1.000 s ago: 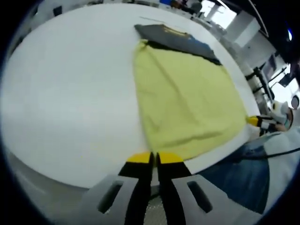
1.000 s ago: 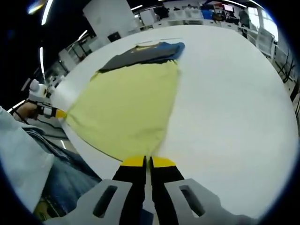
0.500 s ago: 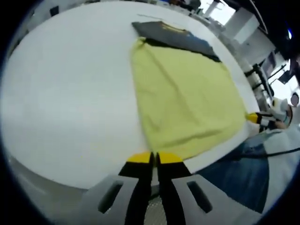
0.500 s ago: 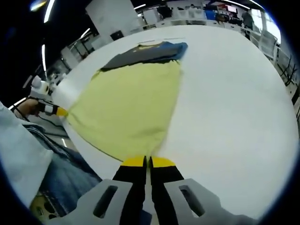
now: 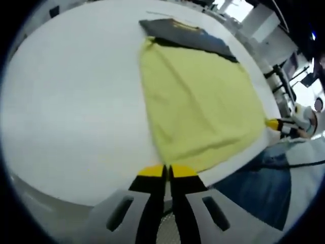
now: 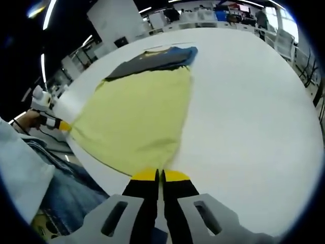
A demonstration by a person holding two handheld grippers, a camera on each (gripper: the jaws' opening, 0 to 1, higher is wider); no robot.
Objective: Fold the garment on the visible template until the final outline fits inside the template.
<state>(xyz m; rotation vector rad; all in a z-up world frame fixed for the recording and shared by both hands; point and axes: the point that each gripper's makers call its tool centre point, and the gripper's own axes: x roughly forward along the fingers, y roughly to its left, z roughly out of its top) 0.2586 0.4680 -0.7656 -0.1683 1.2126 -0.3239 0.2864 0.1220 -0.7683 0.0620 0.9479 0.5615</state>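
Note:
A yellow garment point(image 5: 198, 101) lies spread flat on the white table point(image 5: 71, 107). Its far edge overlaps a dark grey and blue cloth point(image 5: 185, 35). In the left gripper view my left gripper point(image 5: 166, 171) is shut on the garment's near edge. My right gripper point(image 5: 277, 124) holds the corner at the right. In the right gripper view the yellow garment point(image 6: 137, 117) stretches away from my right gripper point(image 6: 160, 175), which is shut on its near corner. My left gripper point(image 6: 62, 125) pinches the other near corner at the left. The dark cloth point(image 6: 152, 58) lies beyond.
The table's near edge runs just under both grippers. A person's jeans point(image 5: 264, 188) and pale sleeve point(image 6: 20, 173) are close behind it. White table point(image 6: 254, 112) surface extends wide on the outer side of the garment. Desks and racks stand in the background.
Both views have shifted slightly, so the cameras moved a little. The garment stays flat and held at its two near corners; its far edge sits slightly farther up the picture.

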